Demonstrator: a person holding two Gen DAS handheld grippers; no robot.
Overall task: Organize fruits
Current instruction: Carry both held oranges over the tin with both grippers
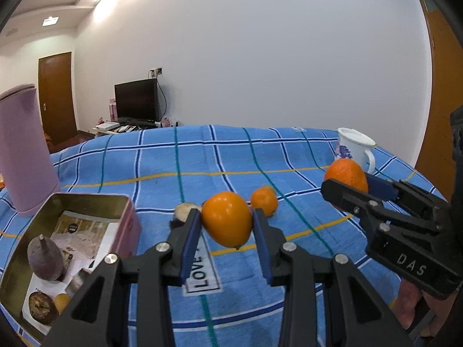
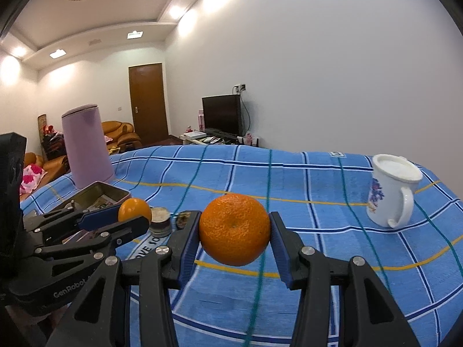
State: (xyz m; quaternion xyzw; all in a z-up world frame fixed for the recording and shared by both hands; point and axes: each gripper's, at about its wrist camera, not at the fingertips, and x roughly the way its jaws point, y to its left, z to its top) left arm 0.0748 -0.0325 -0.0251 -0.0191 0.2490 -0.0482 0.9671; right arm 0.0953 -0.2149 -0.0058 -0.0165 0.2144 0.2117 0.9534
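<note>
Now both claws clamp oranges, left gripper [image 1: 227, 225] and right gripper [image 2: 235, 231], so ease them level toward the tin [image 1: 26, 248] at lower left.

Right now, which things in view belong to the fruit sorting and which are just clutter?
Job:
- smooth orange, gripped by left gripper
- dimpled orange, gripped by right gripper
- small orange on the cloth
- open tin, fruit inside

Clutter:
- white mug
- pink canister
- small jar
- TV
</note>
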